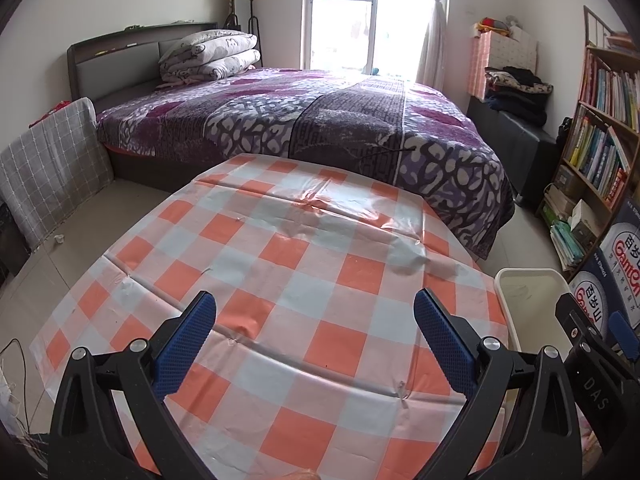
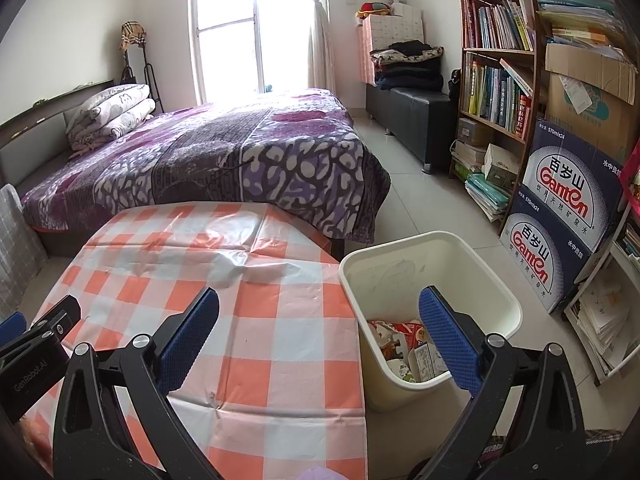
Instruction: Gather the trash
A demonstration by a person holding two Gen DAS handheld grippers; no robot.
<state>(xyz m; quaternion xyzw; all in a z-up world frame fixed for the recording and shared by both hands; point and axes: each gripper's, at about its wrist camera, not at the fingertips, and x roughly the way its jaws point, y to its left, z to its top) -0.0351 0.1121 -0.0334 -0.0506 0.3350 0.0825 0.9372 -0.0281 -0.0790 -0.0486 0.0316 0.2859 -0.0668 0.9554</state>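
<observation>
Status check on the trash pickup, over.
Left gripper open, empty, over checked tablecloth. Right gripper open, empty. Bin beside table, trash inside. No trash seen on cloth; nothing obstructing.

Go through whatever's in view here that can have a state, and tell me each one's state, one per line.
Left claw: open, empty, above the table.
Right claw: open, empty, partly above the bin.
Trash bin: upright beside the table, no lid, packaging inside.
Checkered tablecloth: spread out, creased, no trash on it.
Curtain: drawn aside, tied.
Quilt: folded, at the bed's head.
</observation>
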